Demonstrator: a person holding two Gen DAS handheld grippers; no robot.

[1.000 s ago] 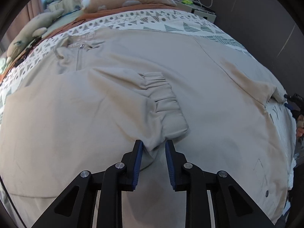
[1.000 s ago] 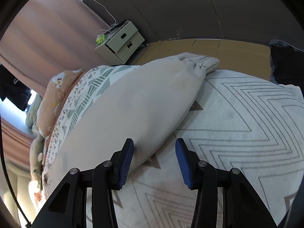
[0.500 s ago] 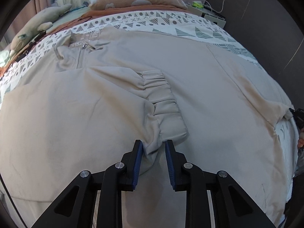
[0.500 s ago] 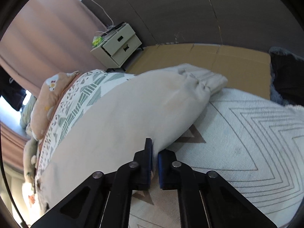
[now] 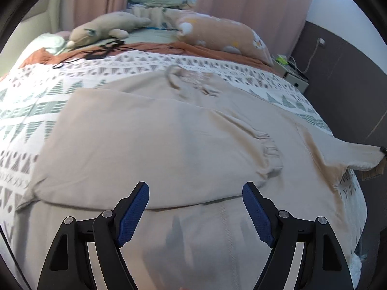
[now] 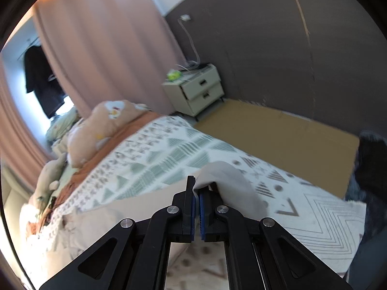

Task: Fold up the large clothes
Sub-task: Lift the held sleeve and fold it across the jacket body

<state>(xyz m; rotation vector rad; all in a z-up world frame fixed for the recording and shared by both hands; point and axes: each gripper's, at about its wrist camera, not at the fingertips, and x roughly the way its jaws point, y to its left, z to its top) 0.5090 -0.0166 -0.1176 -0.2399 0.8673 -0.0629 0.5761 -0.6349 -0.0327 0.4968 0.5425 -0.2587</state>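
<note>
1. Your left gripper point(image 5: 195, 206) has its jaws spreading apart, with nothing between the blue pads point(image 5: 132, 213); they hang above the beige fabric without touching it.
2. Your right gripper point(image 6: 196, 194) is clenched on a fold of the beige garment's sleeve point(image 6: 232, 183), and the cloth humps up over the fingertips and drapes down to the right of them.
3. The beige garment point(image 5: 150, 140) lies spread across the bed point(image 5: 29, 101), covering most of the patterned cover point(image 5: 278, 96) from the near edge up towards the pillows.
4. One sleeve is folded in across the body of the garment, its gathered cuff point(image 5: 269, 154) resting on the chest area to the right of your left gripper.
5. The other sleeve point(image 5: 358, 157) is drawn out to the right edge of the left wrist view, lifted off the bed and pulled taut.
6. The collar point(image 5: 179, 77) sits at the far end of the garment, near the orange strip of bedding.
7. Beyond it lie a peach pillow point(image 5: 222, 36) and a plush toy point(image 5: 104, 27), with some black cables point(image 5: 101, 52) on the cover near the toy.
8. In the right wrist view a bedside cabinet point(image 6: 196, 91) with two drawers stands against the dark wall, beside the pink curtain point(image 6: 104, 48), and flat cardboard point(image 6: 278, 142) lies on the floor next to the bed.
</note>
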